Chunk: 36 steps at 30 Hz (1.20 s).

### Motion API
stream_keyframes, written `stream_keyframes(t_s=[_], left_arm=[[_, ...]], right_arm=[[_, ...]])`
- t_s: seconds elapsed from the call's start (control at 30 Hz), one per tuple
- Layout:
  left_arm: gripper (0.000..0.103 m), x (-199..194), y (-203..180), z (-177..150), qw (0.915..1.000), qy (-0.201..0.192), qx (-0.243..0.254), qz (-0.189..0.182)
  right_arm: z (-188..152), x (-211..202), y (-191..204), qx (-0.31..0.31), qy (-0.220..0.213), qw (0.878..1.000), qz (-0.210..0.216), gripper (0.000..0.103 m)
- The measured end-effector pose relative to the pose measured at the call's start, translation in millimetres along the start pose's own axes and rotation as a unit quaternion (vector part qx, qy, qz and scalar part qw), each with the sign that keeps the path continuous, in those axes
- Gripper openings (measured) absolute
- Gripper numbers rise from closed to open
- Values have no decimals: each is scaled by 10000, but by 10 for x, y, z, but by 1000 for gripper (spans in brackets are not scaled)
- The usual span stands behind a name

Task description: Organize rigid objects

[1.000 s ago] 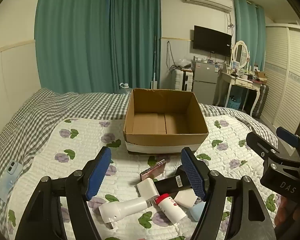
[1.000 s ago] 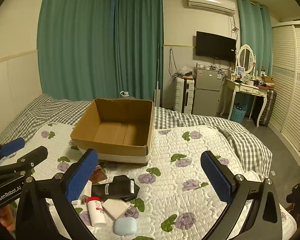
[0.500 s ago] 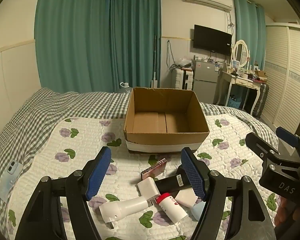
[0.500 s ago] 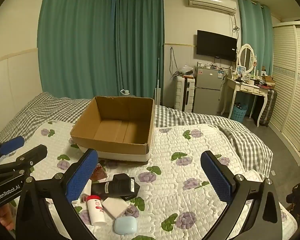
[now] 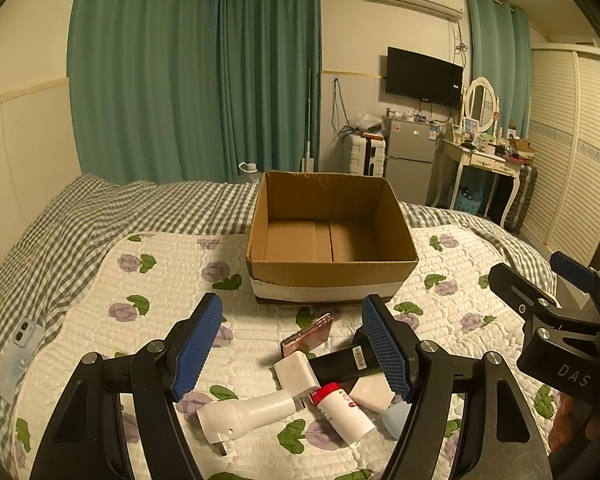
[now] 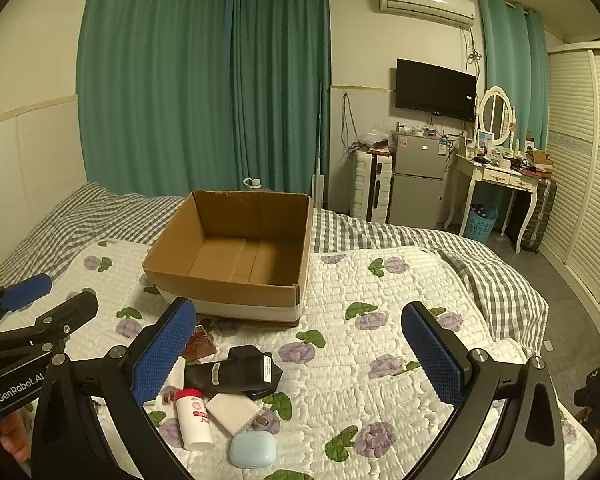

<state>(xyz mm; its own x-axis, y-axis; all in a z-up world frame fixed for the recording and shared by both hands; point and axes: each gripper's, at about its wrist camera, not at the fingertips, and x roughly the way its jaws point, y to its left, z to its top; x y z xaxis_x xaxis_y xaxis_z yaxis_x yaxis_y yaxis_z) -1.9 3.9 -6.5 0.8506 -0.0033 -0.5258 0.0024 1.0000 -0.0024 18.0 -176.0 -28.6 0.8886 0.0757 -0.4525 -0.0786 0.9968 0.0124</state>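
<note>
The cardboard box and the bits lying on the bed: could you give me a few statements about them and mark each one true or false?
1. The cardboard box has nothing in it. True.
2. The left gripper is clamped on the red-capped bottle. False: it is open, holding nothing.
3. The pale blue case lies on the quilt, outside the box. True.
4. The right gripper is shut. False: its jaws stand wide apart.

I see a matt brown cardboard box on a quilted cloth bedspread, beside a glossy white plastic bottle
</note>
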Motion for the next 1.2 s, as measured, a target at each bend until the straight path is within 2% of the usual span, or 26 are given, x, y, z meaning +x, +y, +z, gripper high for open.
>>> stream_keyframes(t_s=[1.2], left_arm=[[75, 36, -1, 26, 10000, 45, 16, 39]], right_arm=[[11, -1, -14, -8, 28, 10000, 49, 103]])
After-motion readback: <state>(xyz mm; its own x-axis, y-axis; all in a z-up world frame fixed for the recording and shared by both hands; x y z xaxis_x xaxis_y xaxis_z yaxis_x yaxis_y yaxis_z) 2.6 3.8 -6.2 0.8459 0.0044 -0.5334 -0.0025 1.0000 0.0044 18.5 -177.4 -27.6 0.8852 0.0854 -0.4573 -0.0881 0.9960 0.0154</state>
